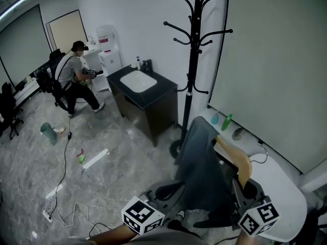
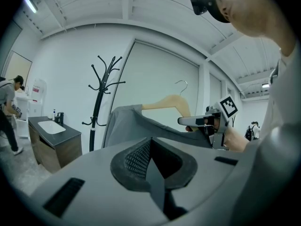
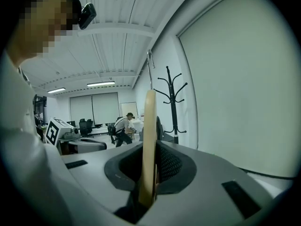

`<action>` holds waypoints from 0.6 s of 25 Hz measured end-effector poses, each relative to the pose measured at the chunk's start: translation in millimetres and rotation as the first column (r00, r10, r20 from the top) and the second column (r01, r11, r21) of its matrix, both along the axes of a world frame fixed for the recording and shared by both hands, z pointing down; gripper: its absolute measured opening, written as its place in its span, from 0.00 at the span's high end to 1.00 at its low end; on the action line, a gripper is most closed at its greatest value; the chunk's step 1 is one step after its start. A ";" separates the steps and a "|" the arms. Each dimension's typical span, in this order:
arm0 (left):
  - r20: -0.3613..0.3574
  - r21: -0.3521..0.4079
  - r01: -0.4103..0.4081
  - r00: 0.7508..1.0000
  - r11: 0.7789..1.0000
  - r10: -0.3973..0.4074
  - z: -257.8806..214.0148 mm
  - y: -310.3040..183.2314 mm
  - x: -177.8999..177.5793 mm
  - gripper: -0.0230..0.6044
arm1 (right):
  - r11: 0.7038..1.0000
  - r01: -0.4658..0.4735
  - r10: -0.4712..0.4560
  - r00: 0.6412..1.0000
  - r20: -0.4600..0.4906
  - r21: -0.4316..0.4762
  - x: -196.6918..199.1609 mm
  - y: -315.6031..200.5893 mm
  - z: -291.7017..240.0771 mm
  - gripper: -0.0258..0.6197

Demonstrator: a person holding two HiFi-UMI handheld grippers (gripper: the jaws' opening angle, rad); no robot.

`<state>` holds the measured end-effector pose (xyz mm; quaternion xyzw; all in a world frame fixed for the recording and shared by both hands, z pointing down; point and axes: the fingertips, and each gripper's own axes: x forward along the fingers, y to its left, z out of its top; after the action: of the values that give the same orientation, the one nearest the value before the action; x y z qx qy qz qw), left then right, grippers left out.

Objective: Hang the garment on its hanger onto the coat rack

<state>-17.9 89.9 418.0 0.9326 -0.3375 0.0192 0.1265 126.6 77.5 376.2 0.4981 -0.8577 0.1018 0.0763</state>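
Head view: the grey garment (image 1: 200,167) drapes over its wooden hanger (image 1: 239,160), held between the left gripper (image 1: 171,192) and right gripper (image 1: 246,184), near the coat rack (image 1: 192,65) but not on it.

Left gripper view: the jaws are pressed together, apparently on garment fabric.

Right gripper view: the jaws pinch the hanger, and its hook (image 3: 150,62) is free. The hanging itself is not yet done.

hanger (image 1: 241,161) mostly under garment (image 1: 202,172), coat rack (image 1: 193,60) cropped
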 end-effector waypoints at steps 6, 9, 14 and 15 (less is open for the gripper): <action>0.003 0.018 0.045 0.999 0.999 -0.045 -10.0 -73.9 22.2 0.96 | 1.000 0.022 -0.022 1.000 -0.007 0.021 21.8 -75.7 -11.6 0.88; 0.007 0.015 0.051 0.999 0.999 -0.051 -10.7 -103.1 28.3 0.96 | 1.000 0.002 -0.002 1.000 -0.017 0.024 31.1 -108.1 -16.3 0.88; 0.004 0.000 0.028 1.000 1.000 -0.028 -7.2 -156.5 35.9 0.96 | 0.998 -0.061 0.062 0.998 -0.032 0.030 47.5 -159.9 -23.5 0.88; 0.003 0.000 0.017 1.000 1.000 -0.017 -5.9 -168.2 37.4 0.96 | 0.996 -0.078 0.079 0.996 -0.038 0.032 50.7 -170.9 -23.5 0.88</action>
<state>19.6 -78.3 412.1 0.9296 -0.3457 0.0195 0.1264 177.3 -93.4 352.7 0.5343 -0.8374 0.0819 0.0814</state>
